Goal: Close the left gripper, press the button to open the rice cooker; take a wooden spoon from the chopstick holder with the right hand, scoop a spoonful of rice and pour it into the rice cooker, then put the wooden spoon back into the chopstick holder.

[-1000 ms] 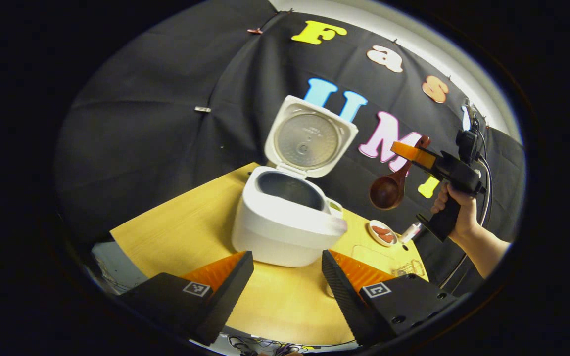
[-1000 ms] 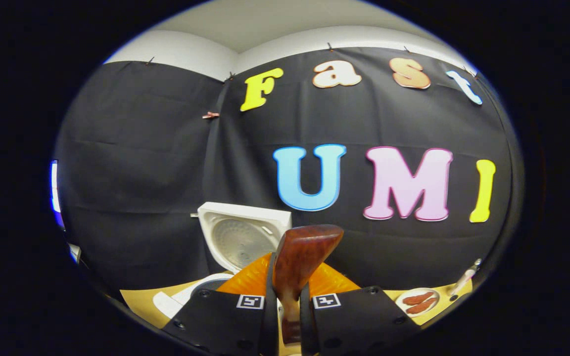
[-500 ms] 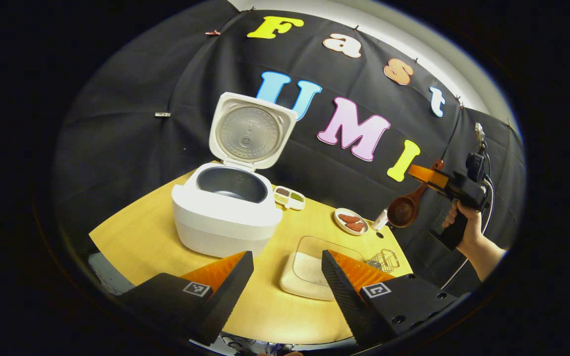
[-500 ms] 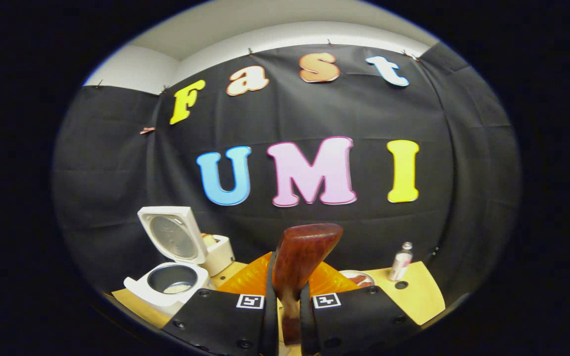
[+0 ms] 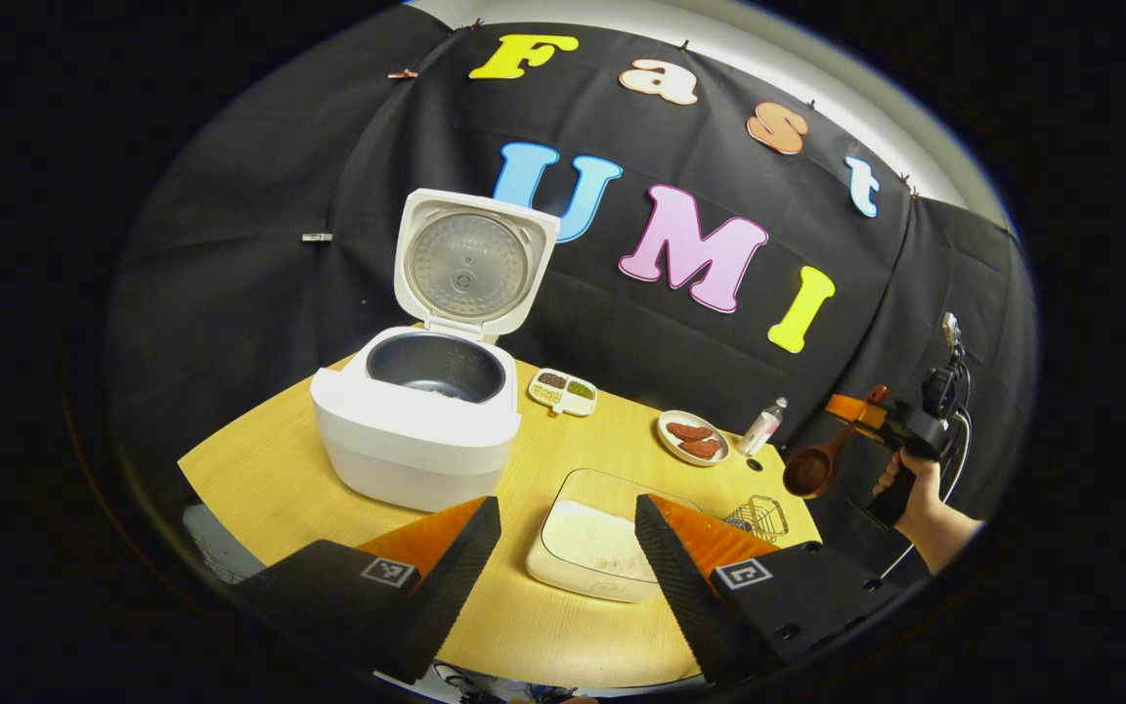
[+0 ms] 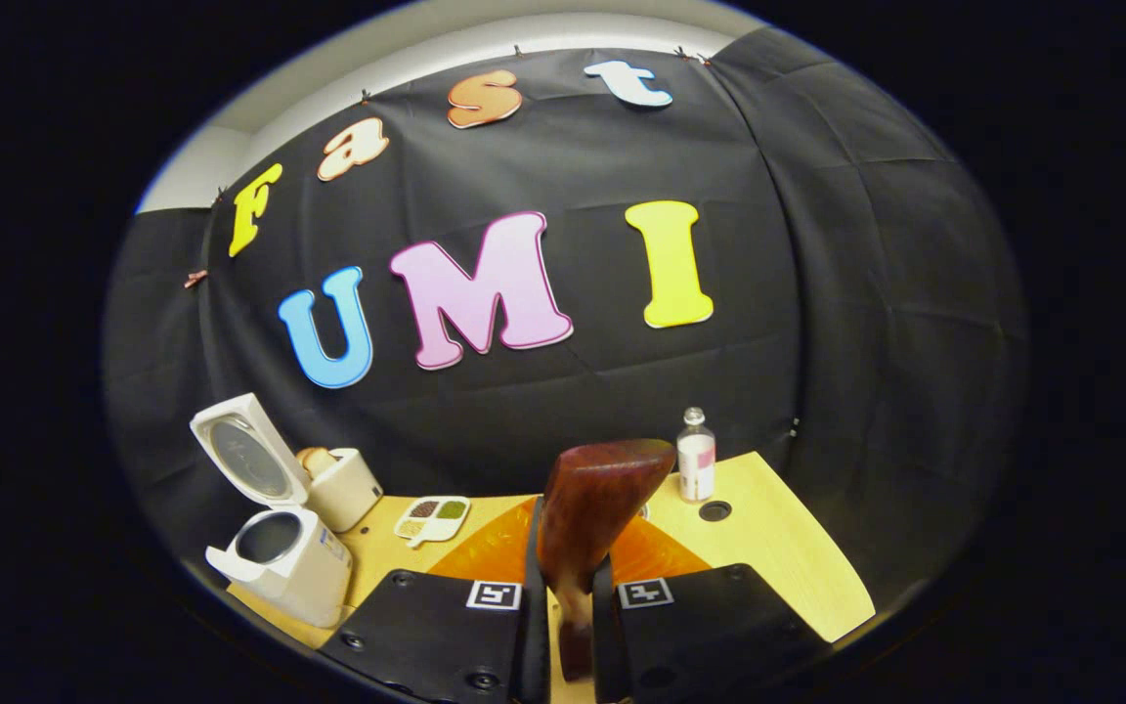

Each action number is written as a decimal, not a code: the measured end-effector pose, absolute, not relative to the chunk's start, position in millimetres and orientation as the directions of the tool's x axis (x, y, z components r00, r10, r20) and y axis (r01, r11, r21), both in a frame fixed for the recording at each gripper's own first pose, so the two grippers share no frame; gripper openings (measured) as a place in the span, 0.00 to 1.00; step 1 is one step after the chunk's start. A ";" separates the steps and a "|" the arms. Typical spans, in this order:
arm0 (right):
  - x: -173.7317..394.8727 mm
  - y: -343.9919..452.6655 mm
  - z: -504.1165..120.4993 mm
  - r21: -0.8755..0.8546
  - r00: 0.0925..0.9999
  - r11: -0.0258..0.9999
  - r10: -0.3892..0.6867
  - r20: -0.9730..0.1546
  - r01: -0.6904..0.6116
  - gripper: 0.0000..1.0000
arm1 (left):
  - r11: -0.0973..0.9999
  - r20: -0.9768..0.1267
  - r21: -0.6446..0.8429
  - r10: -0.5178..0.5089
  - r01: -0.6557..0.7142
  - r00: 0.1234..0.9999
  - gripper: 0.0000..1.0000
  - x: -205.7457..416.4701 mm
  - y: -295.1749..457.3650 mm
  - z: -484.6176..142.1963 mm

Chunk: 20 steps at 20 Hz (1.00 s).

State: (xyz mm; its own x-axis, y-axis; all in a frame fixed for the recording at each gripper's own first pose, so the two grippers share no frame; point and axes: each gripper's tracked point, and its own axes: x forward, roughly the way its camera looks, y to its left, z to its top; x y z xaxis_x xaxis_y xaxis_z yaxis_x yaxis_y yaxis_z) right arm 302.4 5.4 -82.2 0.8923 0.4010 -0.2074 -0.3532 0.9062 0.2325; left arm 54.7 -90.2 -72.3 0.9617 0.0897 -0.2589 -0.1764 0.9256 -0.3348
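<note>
The white rice cooker [image 5: 416,440] stands on the left of the wooden table [image 5: 280,469], its lid [image 5: 468,264] raised upright. My left gripper [image 5: 568,548] hangs open and empty near the front edge, above a glass dish of rice [image 5: 587,538]. A small wire chopstick holder [image 5: 758,515] sits just right of the dish. Off the table's right edge, a hand [image 5: 915,479] holds my right gripper [image 5: 861,411], with the wooden spoon [image 5: 817,464] hanging bowl-down. In the right gripper view, my right gripper [image 6: 568,557] is shut on the wooden spoon's handle [image 6: 597,494], with the cooker [image 6: 280,557] far left.
A divided seasoning dish [image 5: 563,391], a plate of sausages [image 5: 692,437] and a small bottle [image 5: 761,427] line the back of the table. In the right gripper view, a white box [image 6: 343,484] sits behind the cooker and a round hole [image 6: 714,510] lies by the bottle [image 6: 695,467].
My right gripper has carried the spoon from beside the cooker's rim to the right and downward, past the table's right edge. The left gripper has drawn back, still open.
</note>
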 end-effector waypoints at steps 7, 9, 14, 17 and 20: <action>320.4 -20.7 -158.4 0.376 0.880 0.902 0.342 -0.330 -0.210 0.21 | 0.926 -0.291 -0.292 0.150 -0.238 0.945 0.95 61.2 -96.7 -74.0; 320.6 -24.7 -173.9 0.365 0.874 0.909 0.334 -0.352 -0.200 0.21 | 0.928 -0.294 -0.284 0.155 -0.241 0.943 0.95 64.3 -99.9 -73.3; 317.1 -21.8 -213.3 0.395 0.852 0.906 0.323 -0.413 -0.152 0.21 | 0.921 -0.297 -0.294 0.165 -0.255 0.940 0.96 75.2 -100.6 -71.5; 313.4 -21.7 -230.1 0.415 0.850 0.905 0.287 -0.442 -0.090 0.21 | 0.923 -0.293 -0.288 0.167 -0.253 0.941 0.95 82.1 -98.8 -65.4; 312.0 -26.0 -235.8 0.458 0.840 0.888 0.280 -0.464 -0.043 0.24 | 0.937 -0.284 -0.251 0.167 -0.242 0.944 0.97 87.2 -91.9 -58.3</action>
